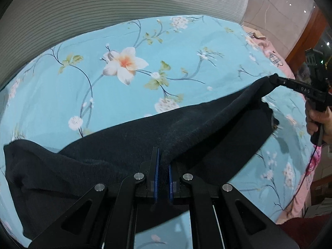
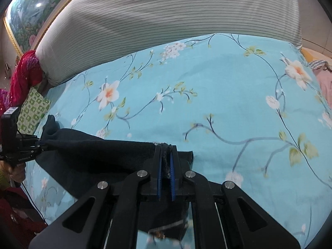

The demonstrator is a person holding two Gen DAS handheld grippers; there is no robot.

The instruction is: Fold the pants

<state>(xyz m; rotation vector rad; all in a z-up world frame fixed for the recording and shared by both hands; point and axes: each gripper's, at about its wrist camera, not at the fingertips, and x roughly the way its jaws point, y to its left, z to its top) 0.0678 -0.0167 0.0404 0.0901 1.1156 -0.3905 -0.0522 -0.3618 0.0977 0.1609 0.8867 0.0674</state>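
Pants (image 1: pixel 186 128) dark matt fuzzy knit; bedsheet (image 1: pixel 103 95) smooth floral cotton.

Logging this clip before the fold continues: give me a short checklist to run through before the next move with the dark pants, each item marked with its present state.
1. Left gripper shut on the pants: ok, cloth is pinched between its blue pads.
2. Right gripper shut on the pants: ok, a cloth edge shows between its fingers.
3. Held edge stretched between the grippers: ok, it runs fairly straight from one to the other.
4. Rest of the pants flat: not ok, bunched at the left end.
5. Room on the floral bedsheet ahead: ok, bare up to the striped pillow.
6. Legs aligned: cannot tell.
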